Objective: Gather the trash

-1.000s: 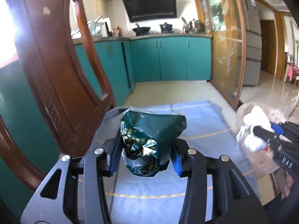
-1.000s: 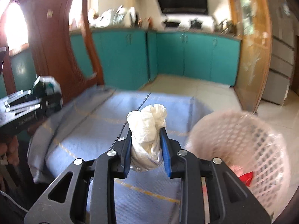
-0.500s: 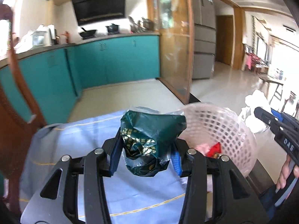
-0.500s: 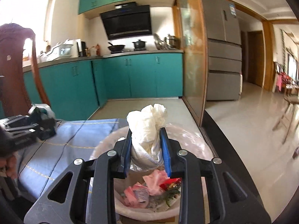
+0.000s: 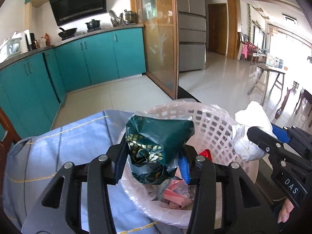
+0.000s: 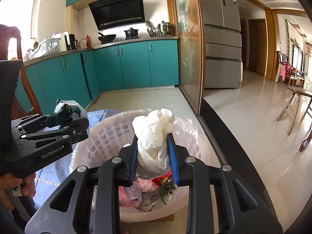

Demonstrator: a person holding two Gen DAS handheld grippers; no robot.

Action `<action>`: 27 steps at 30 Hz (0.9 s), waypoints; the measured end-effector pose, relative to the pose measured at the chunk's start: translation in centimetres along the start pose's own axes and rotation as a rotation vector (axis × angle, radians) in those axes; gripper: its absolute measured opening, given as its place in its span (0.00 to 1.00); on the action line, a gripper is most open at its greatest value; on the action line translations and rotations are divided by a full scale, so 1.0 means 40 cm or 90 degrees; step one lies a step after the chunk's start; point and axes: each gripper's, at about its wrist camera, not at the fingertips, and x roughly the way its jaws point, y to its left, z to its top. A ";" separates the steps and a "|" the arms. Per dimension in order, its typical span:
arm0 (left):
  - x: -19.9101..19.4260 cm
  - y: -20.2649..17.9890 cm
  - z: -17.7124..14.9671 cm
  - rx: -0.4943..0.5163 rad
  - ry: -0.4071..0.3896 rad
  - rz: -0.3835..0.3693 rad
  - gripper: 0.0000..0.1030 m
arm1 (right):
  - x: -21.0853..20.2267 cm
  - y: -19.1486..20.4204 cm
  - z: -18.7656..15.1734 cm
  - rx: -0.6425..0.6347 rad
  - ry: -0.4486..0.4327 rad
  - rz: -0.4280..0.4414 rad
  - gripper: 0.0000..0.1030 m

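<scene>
Holding a crumpled green wrapper [image 5: 156,148] clenched in the left gripper [image 5: 152,161], just above the near rim of the trash basket [image 5: 212,128], at about 12 o'clock from the left camera. Carrying a wad of white tissue [image 6: 154,136] pinched between the blue pads of the right gripper [image 6: 152,156], poised over the middle of the same basket [image 6: 101,136], again at 12 o'clock in that view. Seen crosswise too: white tissue [image 5: 251,134] and right gripper [image 5: 259,142] at 3 o'clock from the left camera, green wrapper [image 6: 68,111] and left gripper [image 6: 78,126] at 9 o'clock from the right one. Lined with a thin clear bag and already holding pink wrappers [image 6: 130,195], a red scrap [image 5: 205,153] and some green stems [image 6: 165,191] at the bottom. Standing at the edge of a blue cloth [image 5: 68,146], with no further litter showing on the visible part of it. Backed by teal kitchen cabinets [image 6: 132,64] at 11 o'clock and a grey fridge [image 6: 222,44] at 1 o'clock. Judging by this, collecting well advanced: earlier pieces binned, two more brought to the basket, neither dropped yet. Left to do: letting both pieces fall inside, then checking for anything out of view.
</scene>
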 end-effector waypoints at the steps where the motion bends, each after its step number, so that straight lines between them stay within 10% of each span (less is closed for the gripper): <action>1: 0.013 -0.006 -0.001 0.006 0.012 -0.007 0.47 | 0.004 -0.002 -0.002 0.003 0.005 0.000 0.28; 6: 0.059 -0.020 -0.002 0.014 0.041 -0.033 0.53 | 0.009 -0.004 -0.005 0.011 0.013 0.005 0.28; 9: 0.070 -0.021 -0.005 0.019 0.040 -0.045 0.83 | 0.020 0.001 -0.004 0.009 0.018 0.007 0.28; 15: 0.022 0.068 -0.017 -0.027 0.014 0.012 0.88 | 0.083 -0.009 -0.003 0.043 0.050 0.028 0.32; 19: -0.048 0.150 -0.048 -0.066 -0.003 0.054 0.91 | 0.109 0.018 -0.012 0.036 0.065 0.013 0.71; 27: -0.256 0.287 -0.137 -0.099 -0.046 0.145 0.96 | 0.052 0.115 -0.044 -0.063 0.013 -0.040 0.90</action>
